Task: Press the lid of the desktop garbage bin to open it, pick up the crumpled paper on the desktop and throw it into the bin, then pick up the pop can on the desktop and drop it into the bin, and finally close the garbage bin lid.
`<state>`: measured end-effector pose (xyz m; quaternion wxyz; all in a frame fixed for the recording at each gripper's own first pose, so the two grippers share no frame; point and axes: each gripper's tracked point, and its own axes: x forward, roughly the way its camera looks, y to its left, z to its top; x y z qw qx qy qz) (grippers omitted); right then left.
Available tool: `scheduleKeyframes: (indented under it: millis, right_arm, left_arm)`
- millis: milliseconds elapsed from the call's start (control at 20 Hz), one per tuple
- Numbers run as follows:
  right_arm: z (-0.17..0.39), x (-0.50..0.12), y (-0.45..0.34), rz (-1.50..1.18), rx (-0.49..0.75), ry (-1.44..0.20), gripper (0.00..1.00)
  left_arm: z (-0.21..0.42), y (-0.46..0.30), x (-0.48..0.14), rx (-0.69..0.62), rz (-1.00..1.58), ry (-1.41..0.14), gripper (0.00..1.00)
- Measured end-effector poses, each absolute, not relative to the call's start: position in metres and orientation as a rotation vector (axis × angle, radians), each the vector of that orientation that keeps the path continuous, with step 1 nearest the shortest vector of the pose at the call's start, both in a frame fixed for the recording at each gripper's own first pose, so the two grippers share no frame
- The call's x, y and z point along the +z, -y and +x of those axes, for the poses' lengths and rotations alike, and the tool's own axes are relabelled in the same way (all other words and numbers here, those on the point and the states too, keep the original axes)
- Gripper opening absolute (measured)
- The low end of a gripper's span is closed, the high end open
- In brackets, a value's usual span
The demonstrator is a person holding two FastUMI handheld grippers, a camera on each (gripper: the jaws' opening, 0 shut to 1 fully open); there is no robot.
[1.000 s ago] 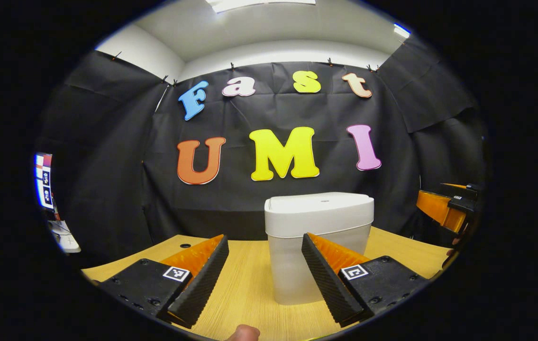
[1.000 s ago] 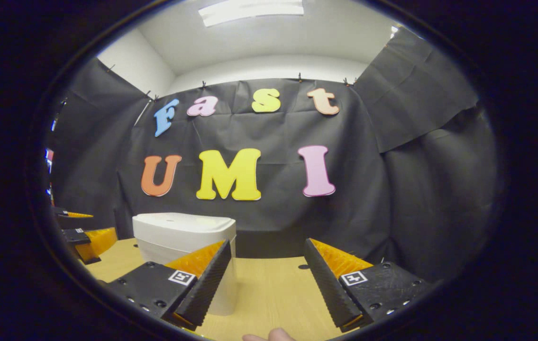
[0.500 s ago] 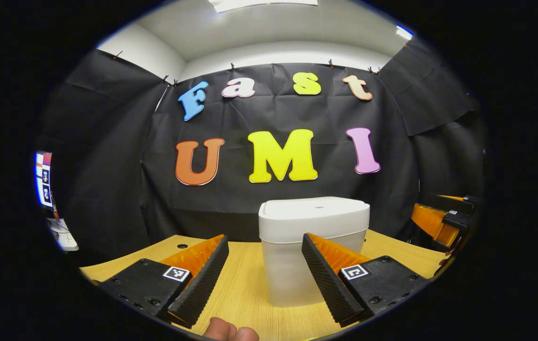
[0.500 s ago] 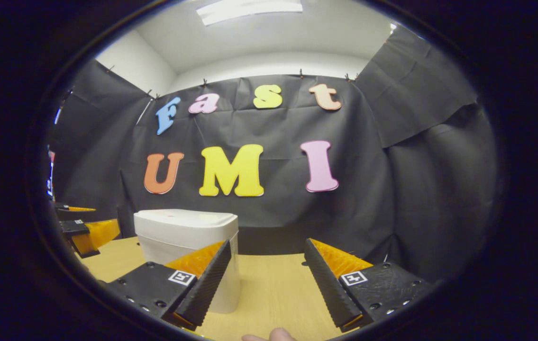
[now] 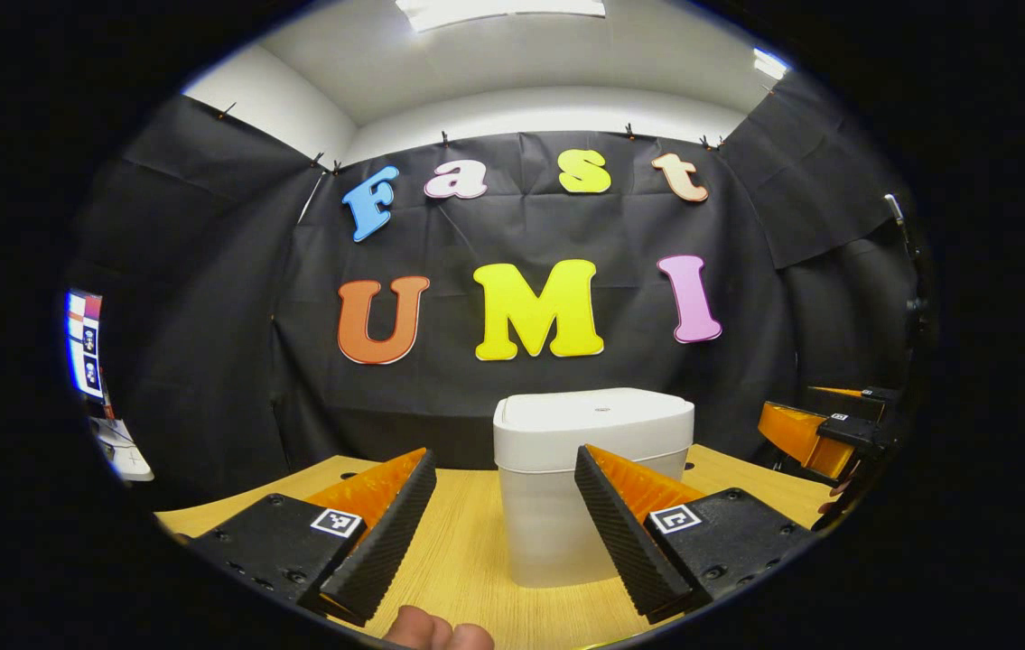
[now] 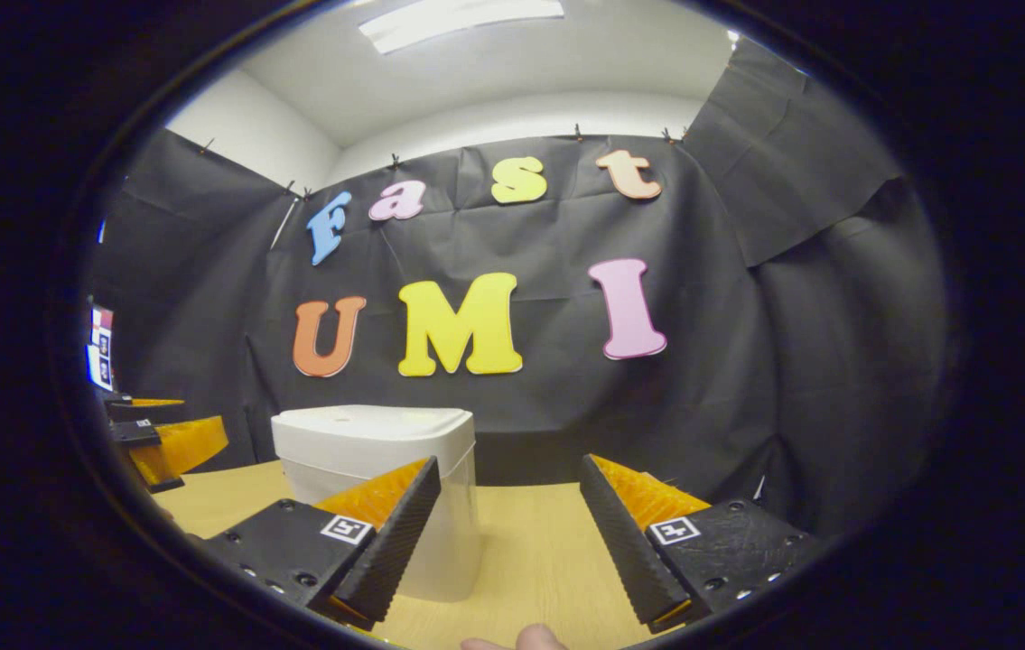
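The white bin [image 5: 593,487] stands on the wood table [image 5: 467,560], close to the black cloth wall. Its lid [image 5: 593,417] is down flat — so the first step, pressing the lid to open it, is not done yet.

The left gripper [image 5: 503,528] has its jaws wide apart and holds nothing. In the left gripper view the bin sits right in front, a bit behind the fingers, and the camera looks at the lid from just above its edge. The right gripper [image 6: 503,533] is wide open too, and empty. In the right gripper view the bin [image 6: 386,487] is off to the left side, partly behind the left finger.

I think the lid press is the step in hand, and the left gripper looks best placed for it, since the bin is straight ahead of it. The next move calls for going up over the lid, then pushing down on top with a finger tip — gently, so the light bin does not tip or slide.

I cannot see the paper or the can here.
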<state>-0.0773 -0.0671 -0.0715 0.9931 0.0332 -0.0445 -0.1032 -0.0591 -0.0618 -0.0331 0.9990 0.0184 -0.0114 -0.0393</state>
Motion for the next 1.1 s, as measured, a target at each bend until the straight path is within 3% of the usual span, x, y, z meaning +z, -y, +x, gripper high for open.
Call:
scheduleKeyframes:
  millis: [1100]
  right_arm:
    - [-0.081, -0.041, 0.054, 0.026, -0.175, 0.154, 0.97]
  left_arm:
    - [-0.058, 0.045, -0.034, -0.058, 0.003, 0.022, 0.99]
